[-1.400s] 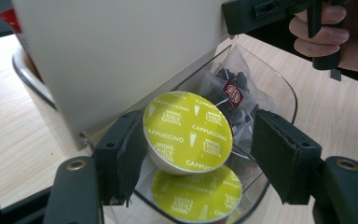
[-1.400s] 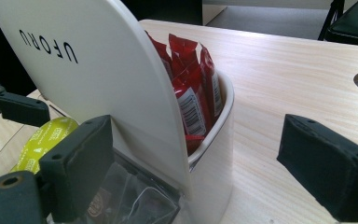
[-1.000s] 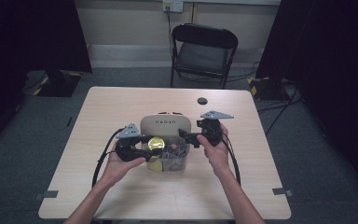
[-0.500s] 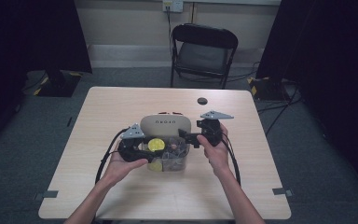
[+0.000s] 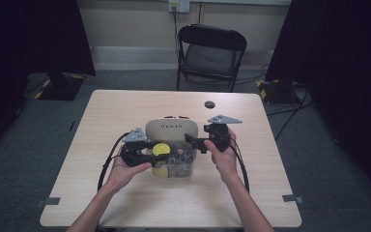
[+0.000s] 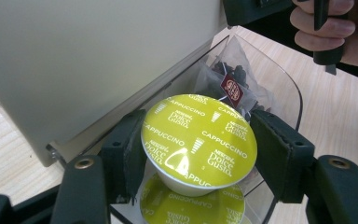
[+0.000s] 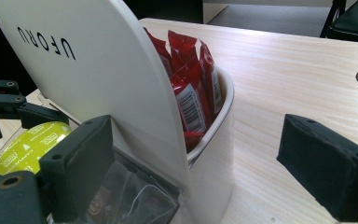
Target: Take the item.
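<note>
yellow capsule [image 6: 198, 140] clenched in left gripper [image 6: 200, 154], cappuccino print legible in left gripper view, right gripper [image 7: 205, 163] released beside red sachets [image 7: 191, 84]

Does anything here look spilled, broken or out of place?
Nothing stands out. The left gripper holds a yellow cappuccino capsule above the clear compartment, where another capsule and tea bags lie. Red sachets stand upright behind the divider.
</note>
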Tool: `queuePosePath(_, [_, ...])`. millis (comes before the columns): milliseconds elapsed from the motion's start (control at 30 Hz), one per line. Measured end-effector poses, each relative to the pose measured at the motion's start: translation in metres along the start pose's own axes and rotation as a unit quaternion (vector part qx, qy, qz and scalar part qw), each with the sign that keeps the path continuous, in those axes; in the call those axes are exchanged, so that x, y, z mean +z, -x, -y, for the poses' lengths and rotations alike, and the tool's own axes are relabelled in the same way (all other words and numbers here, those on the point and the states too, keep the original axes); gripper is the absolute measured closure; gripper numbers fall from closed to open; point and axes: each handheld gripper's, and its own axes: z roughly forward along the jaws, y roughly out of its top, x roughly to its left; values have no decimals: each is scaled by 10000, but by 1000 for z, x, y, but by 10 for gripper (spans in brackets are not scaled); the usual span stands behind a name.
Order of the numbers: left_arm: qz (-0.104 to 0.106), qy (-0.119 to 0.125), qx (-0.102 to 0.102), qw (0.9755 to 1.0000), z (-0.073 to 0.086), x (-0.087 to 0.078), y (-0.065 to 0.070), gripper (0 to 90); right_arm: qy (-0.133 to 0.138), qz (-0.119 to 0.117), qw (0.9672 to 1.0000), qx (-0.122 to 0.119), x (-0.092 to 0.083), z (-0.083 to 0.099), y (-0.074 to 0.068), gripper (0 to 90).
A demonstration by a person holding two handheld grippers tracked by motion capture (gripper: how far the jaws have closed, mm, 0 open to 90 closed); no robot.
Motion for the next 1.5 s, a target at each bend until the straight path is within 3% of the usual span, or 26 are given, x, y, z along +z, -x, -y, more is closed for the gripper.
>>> queuePosePath(267, [0, 136, -84, 9999, -1, -5, -1, 385, -2, -4, 10000, 5, 0, 0, 0, 97])
queuePosePath(967, [109, 242, 87, 9996, -10, -16, 8, 386, -8, -5, 10000, 8, 1, 1, 0, 95])
queuePosePath(1233, [58, 324, 143, 9994, -12, -26, 8, 386, -1, -2, 10000, -21, 0, 1, 1, 96])
queuePosePath(1500, [-5, 483, 69, 9988, -13, -38, 3, 386, 8, 16, 10000, -7, 0, 1, 1, 80])
